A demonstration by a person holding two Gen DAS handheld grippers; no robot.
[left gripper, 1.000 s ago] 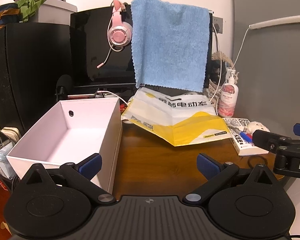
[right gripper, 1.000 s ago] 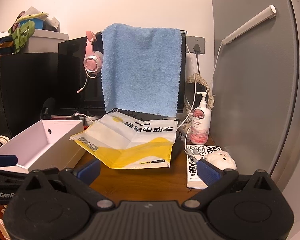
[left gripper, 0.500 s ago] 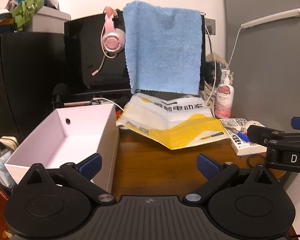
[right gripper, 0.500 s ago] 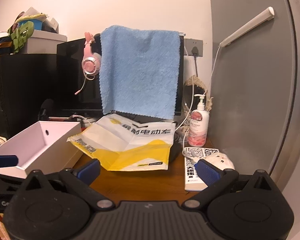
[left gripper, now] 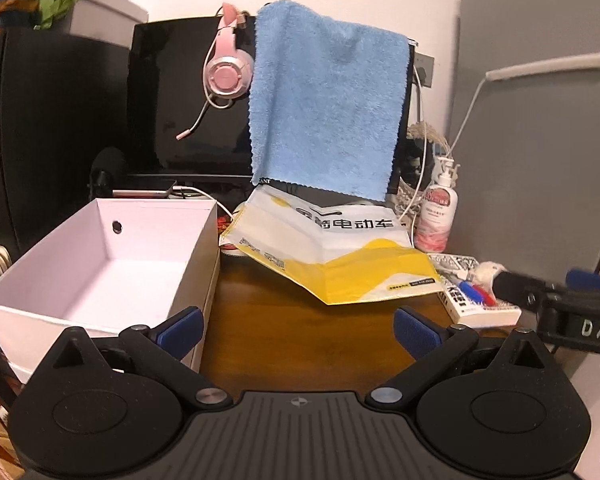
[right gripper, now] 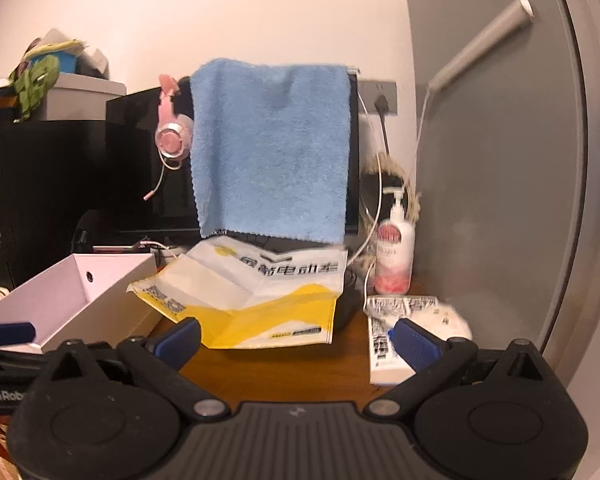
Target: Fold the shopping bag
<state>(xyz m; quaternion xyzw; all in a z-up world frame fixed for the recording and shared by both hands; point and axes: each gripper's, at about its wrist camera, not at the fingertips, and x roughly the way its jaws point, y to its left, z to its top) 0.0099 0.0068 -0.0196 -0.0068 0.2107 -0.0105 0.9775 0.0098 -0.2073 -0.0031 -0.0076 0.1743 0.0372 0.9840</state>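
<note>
A white and yellow shopping bag (left gripper: 332,248) with black lettering lies creased at the back of the wooden table (left gripper: 300,332), its far edge propped up below the monitor; it shows too in the right wrist view (right gripper: 260,292). My left gripper (left gripper: 298,326) is open and empty, well short of the bag. My right gripper (right gripper: 296,338) is also open and empty, with the bag's near yellow edge beyond its fingertips. The right gripper's body (left gripper: 572,308) juts in at the right of the left wrist view.
An open white box (left gripper: 100,264) stands on the left. A blue towel (left gripper: 324,116) hangs over a black monitor (left gripper: 180,100) beside a pink headset (left gripper: 226,76). A pump bottle (left gripper: 436,216), a book (left gripper: 472,296) and a grey fridge (right gripper: 496,180) fill the right.
Both grippers have drifted a little, so the scene shifts in each view. The bag lies as before. Both jaws stay open.
</note>
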